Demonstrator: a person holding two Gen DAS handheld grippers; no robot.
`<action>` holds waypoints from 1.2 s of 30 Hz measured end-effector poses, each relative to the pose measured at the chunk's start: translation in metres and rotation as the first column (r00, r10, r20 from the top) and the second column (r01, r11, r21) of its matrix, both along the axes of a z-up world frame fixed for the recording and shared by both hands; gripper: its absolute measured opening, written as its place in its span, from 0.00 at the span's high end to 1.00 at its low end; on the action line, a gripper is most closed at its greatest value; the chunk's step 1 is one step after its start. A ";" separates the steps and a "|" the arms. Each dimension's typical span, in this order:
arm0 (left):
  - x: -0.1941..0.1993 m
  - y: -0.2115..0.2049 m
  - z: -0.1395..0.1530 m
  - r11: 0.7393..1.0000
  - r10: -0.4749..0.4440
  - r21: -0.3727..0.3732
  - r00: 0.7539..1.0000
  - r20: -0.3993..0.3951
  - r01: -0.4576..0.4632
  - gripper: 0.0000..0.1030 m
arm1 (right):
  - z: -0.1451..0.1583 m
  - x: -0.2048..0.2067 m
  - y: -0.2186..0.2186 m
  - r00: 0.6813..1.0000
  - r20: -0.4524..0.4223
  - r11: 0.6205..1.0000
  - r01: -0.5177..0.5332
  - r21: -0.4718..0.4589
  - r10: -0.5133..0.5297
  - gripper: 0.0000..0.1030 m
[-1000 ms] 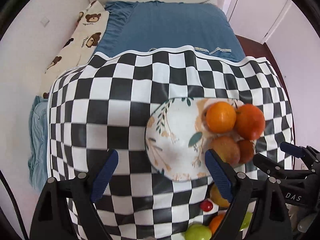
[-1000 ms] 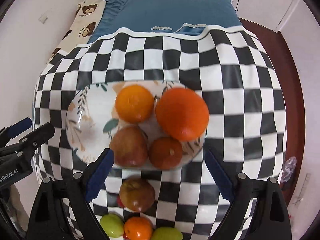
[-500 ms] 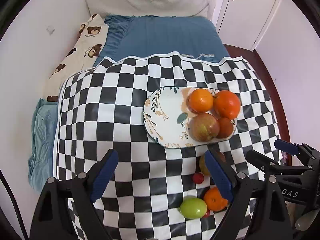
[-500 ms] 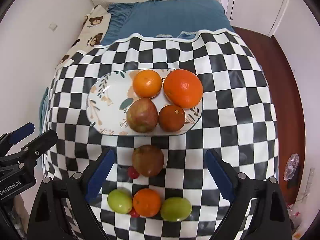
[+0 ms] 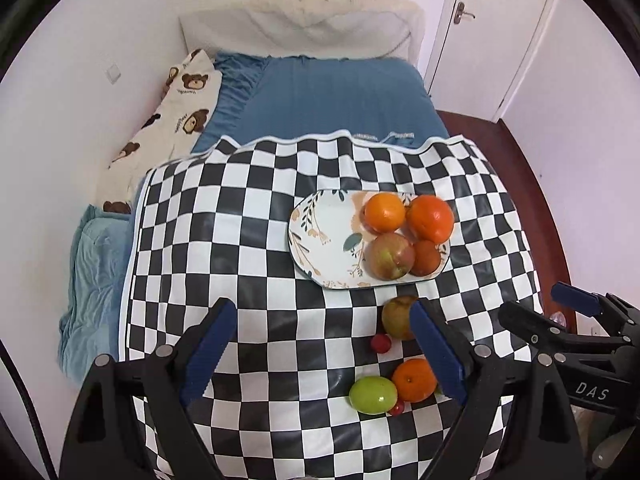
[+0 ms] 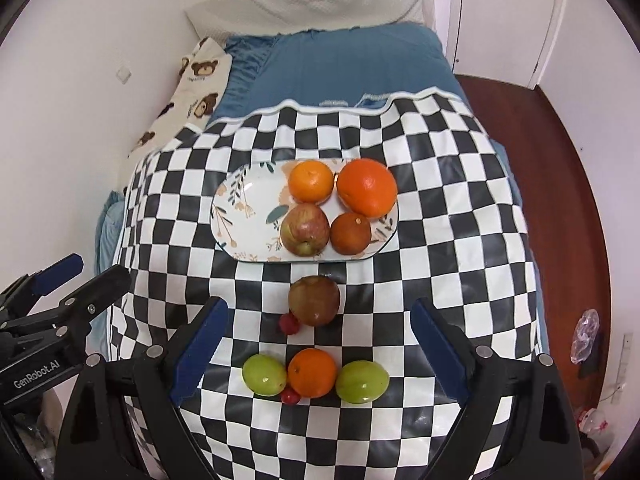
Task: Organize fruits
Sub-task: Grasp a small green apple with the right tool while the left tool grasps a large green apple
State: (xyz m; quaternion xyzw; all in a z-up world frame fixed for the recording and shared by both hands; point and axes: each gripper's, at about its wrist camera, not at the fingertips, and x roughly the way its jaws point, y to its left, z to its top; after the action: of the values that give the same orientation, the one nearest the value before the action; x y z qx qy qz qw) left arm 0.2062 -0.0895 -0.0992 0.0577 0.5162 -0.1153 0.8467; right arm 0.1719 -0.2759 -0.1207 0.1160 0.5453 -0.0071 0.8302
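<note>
White walls and a blue-sheeted bed (image 6: 344,68) with a teddy-bear print pillow (image 6: 192,92) lie beyond a table draped in a black-and-white checkered cloth (image 6: 460,240). On the far middle of the cloth sits an oval white ceramic plate with a leaf pattern (image 6: 236,216), its left half bare; its right half holds four fruits packed together: a small orange (image 6: 311,182) and a large orange (image 6: 367,188) at the far side, a red-green apple (image 6: 305,230) and a dark orange tangerine (image 6: 351,234) at the near side. Just near of the plate, on the cloth, rests a brownish-red apple (image 6: 315,300) with a small red cherry tomato (image 6: 289,324) touching its left. Nearer still is a row: a green fruit (image 6: 264,374), an orange (image 6: 313,372) and a second green fruit (image 6: 362,382), with another tiny red tomato (image 6: 290,397) tucked in front. The left gripper (image 5: 320,356) and the right gripper (image 6: 318,356) both hover above the cloth with blue-padded jaws spread wide, holding nothing.
</note>
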 end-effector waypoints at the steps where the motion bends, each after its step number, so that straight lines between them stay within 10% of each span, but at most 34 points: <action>1: -0.001 0.000 0.002 1.000 0.000 -0.004 1.000 0.005 0.000 0.14 | 0.003 -0.002 0.000 1.000 0.006 1.000 0.003 0.000 -0.003 0.08; 8: -0.002 -0.002 0.002 1.000 -0.002 -0.002 1.000 0.010 0.002 0.14 | 0.009 -0.010 -0.004 1.000 0.019 1.000 0.019 0.020 -0.020 0.08; 13: -0.001 -0.006 -0.048 0.999 -0.021 0.033 0.994 -0.104 0.024 0.04 | -0.036 -0.016 -0.015 0.996 -0.072 0.996 0.057 0.072 -0.051 0.08; 26: -0.027 -0.026 -0.192 0.997 -0.081 -0.052 0.881 -0.467 0.064 0.05 | -0.178 -0.055 -0.042 0.945 -0.301 0.941 0.213 0.263 -0.130 0.19; 31: -0.028 -0.026 -0.200 0.985 -0.104 -0.173 0.876 -0.471 0.024 0.42 | -0.193 -0.056 -0.042 0.940 -0.319 0.934 0.219 0.282 -0.124 0.19; 36: -0.038 -0.035 -0.194 0.989 -0.123 -0.130 0.894 -0.431 0.073 0.42 | -0.206 -0.056 -0.048 0.938 -0.315 0.909 0.249 0.333 -0.142 0.25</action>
State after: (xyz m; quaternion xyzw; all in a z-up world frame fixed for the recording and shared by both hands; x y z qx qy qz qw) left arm 0.1680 -0.1240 -0.2934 0.0094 0.6823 -0.1961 0.7042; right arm 0.1154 -0.3236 -0.3265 0.3218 0.6356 -0.0053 0.7017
